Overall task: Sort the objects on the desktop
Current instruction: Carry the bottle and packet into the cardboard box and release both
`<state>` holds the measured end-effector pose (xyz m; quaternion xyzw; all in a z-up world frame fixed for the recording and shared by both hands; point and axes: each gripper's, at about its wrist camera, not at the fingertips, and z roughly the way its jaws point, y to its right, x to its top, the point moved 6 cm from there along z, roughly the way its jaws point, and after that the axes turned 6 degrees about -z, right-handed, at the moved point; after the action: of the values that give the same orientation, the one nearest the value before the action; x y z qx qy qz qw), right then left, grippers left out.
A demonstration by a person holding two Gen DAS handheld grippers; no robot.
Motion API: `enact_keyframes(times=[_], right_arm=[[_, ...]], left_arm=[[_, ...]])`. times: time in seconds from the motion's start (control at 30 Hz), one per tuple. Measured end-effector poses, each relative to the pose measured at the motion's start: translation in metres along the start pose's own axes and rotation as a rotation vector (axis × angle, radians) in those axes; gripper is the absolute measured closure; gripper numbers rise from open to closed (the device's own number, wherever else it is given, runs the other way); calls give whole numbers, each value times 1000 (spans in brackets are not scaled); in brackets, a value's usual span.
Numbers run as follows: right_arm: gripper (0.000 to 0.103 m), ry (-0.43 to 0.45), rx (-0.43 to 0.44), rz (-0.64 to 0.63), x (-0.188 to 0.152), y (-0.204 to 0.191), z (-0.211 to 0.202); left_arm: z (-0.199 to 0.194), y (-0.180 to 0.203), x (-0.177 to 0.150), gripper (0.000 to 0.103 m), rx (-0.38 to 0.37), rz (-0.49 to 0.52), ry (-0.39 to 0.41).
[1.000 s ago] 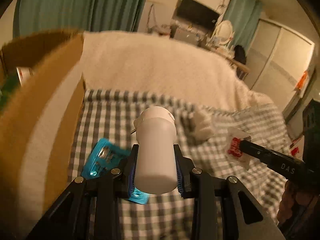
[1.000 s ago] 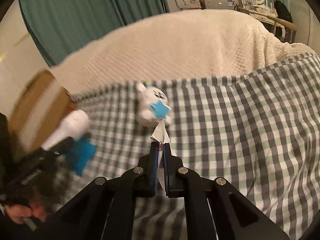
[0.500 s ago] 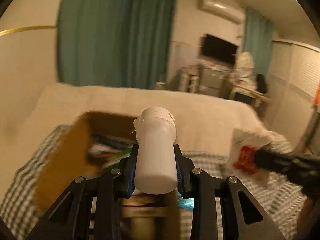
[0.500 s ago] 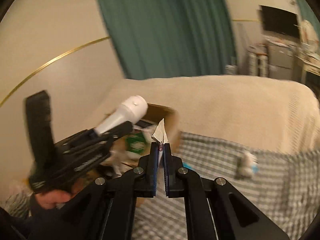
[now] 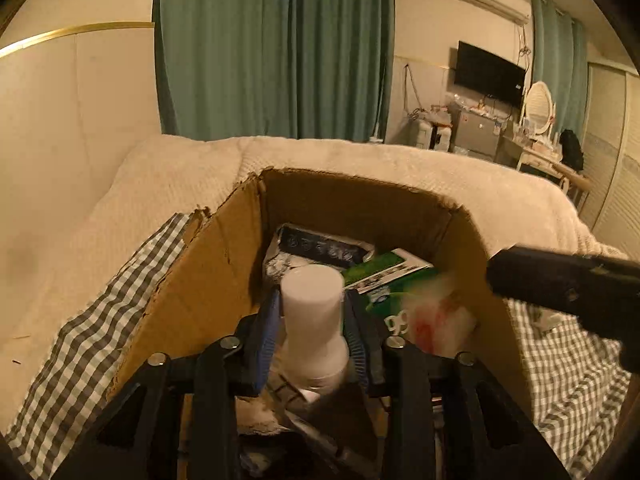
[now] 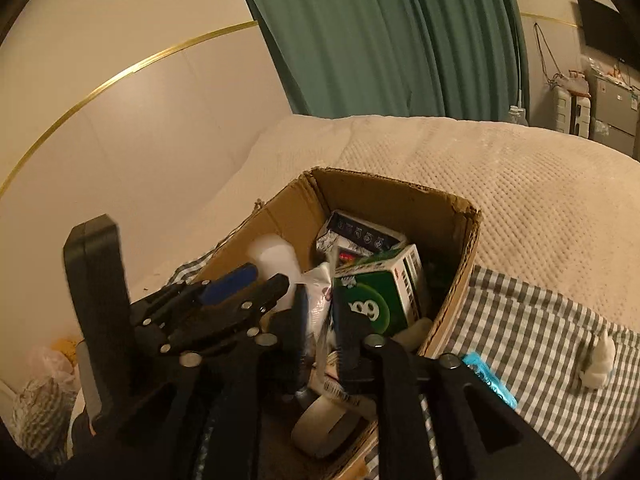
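Now both claws opening over box (image 5: 208,280), w/ bottle (image 5: 312,312) & packet (image 6: 320,304) between.

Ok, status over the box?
Both grippers opening over cardboard box. White bottle loose between left fingers. Packet slipping from right gripper. Nothing blocking.

Cardboard box (image 6: 448,208) open-topped, crowded inside; checked cloth (image 6: 532,320) rightward free

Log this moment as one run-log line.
left gripper: opening, bottle between | right gripper: opening, packet between | both over box
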<state>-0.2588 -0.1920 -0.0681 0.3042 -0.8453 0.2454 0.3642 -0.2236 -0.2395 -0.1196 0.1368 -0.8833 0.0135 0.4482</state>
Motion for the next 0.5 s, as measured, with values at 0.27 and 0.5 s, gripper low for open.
enact_keyframes(times=[0.27, 0.5], right_arm=[[57, 58, -123, 15, -4, 20, -40], [53, 76, -353, 4, -41, 61, -130]], left_arm=[[-20, 5, 9, 11, 20, -11, 57], [-60, 62, 15, 8, -136, -3, 99]])
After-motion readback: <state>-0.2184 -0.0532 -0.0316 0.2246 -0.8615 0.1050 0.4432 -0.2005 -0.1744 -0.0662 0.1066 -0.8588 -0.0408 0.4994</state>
